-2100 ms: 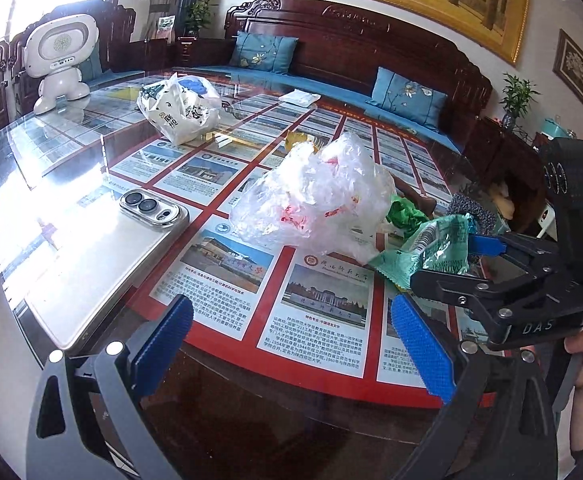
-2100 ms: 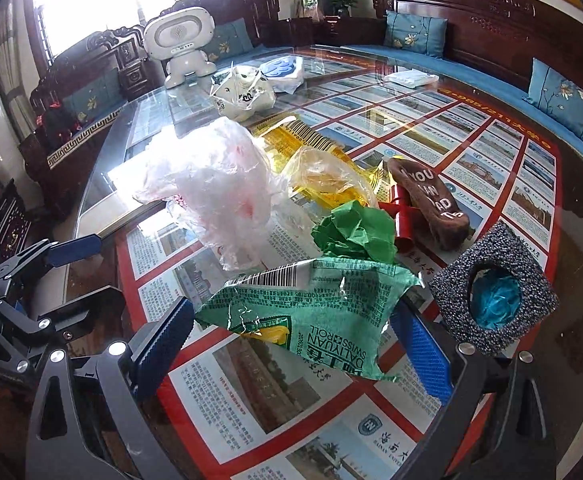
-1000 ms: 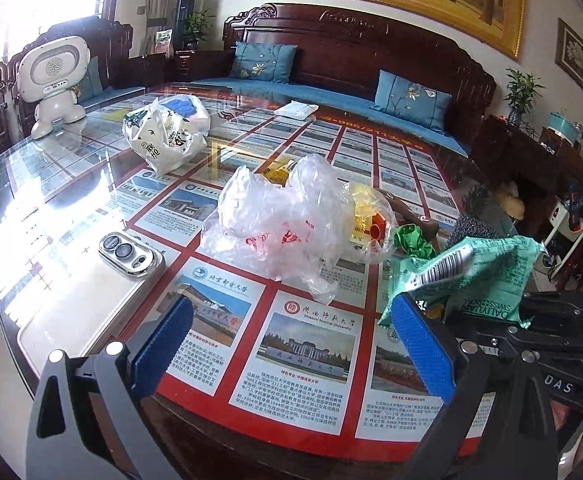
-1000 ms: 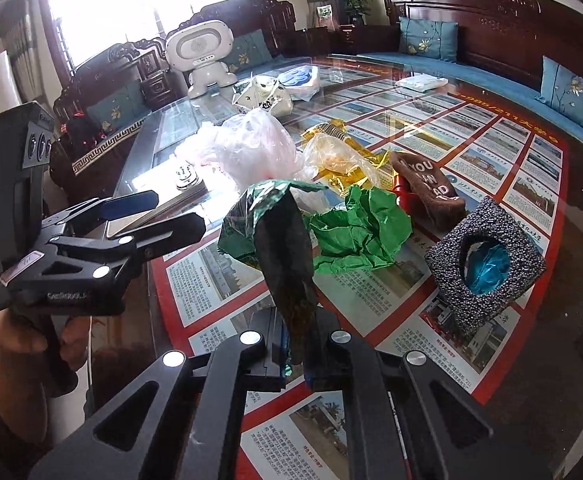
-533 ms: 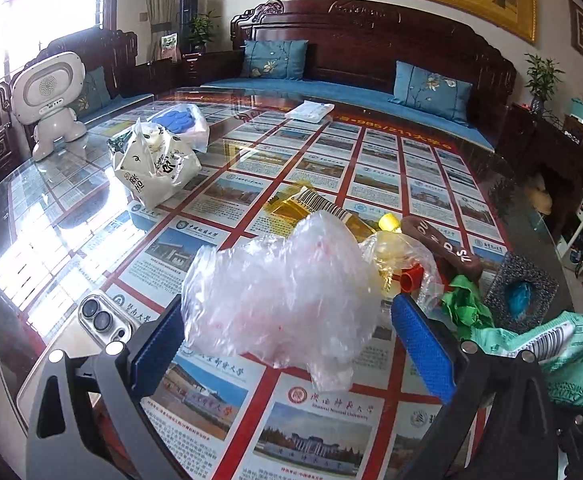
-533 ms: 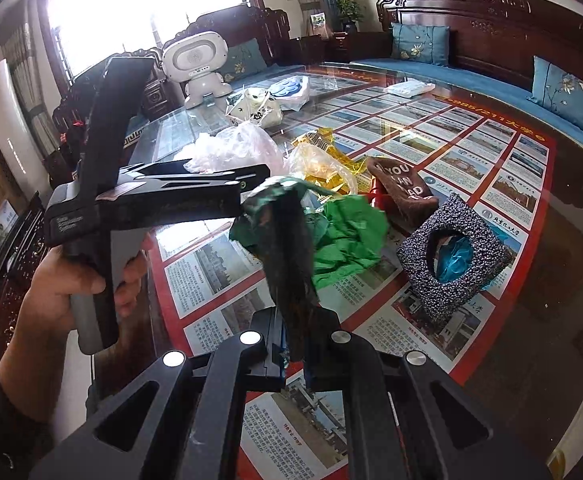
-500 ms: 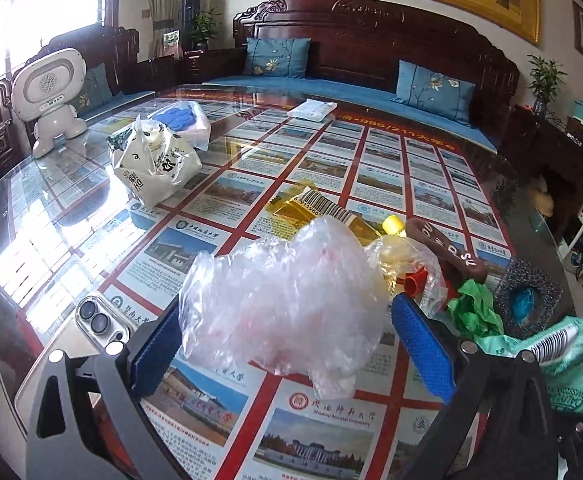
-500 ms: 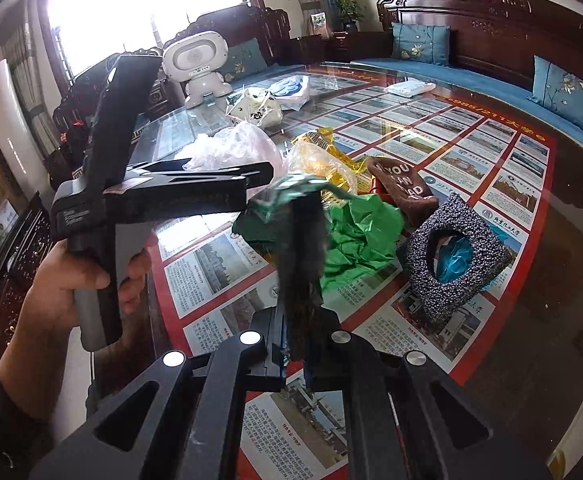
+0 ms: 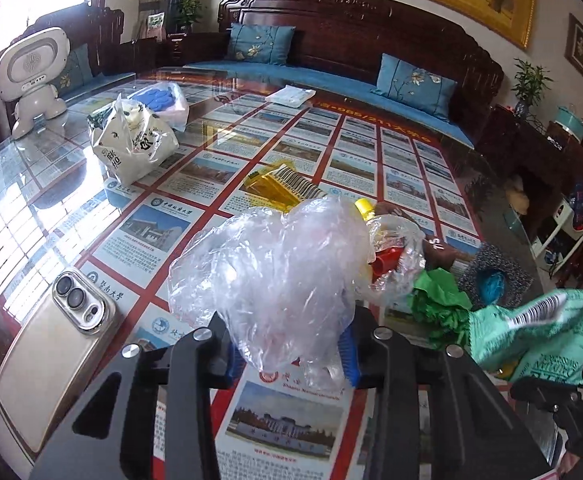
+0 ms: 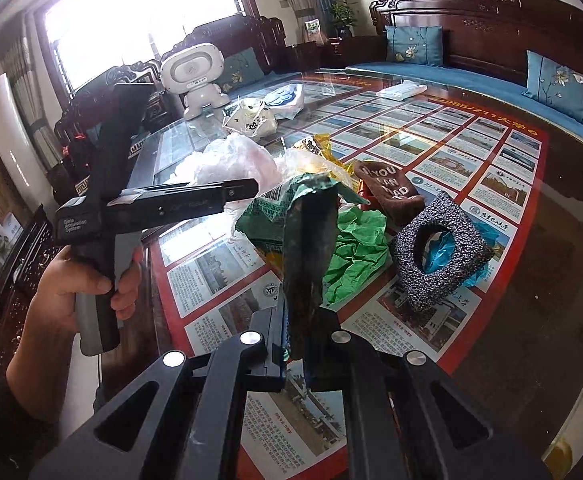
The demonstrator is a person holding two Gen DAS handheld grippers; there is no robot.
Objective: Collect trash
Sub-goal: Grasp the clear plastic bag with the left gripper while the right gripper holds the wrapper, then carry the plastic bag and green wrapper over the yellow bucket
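- Left gripper: jaws closing on the clear plastic bag; the blue pads already press its lower folds. The bag stands on the table, just beside the phone.
- Right gripper: jaws fully closed on the green wrapper, held off the table, just beside the bag.
- Risk: thin, slippery film could slide out if only a loose fold is pinched.
- Risk: the bag's far side lies against a yellow-capped bottle and a red piece; lifting may drag them along.
- Risk: the phone, near the bag, could be knocked.
- Remaining beyond the bag: green crumpled paper.
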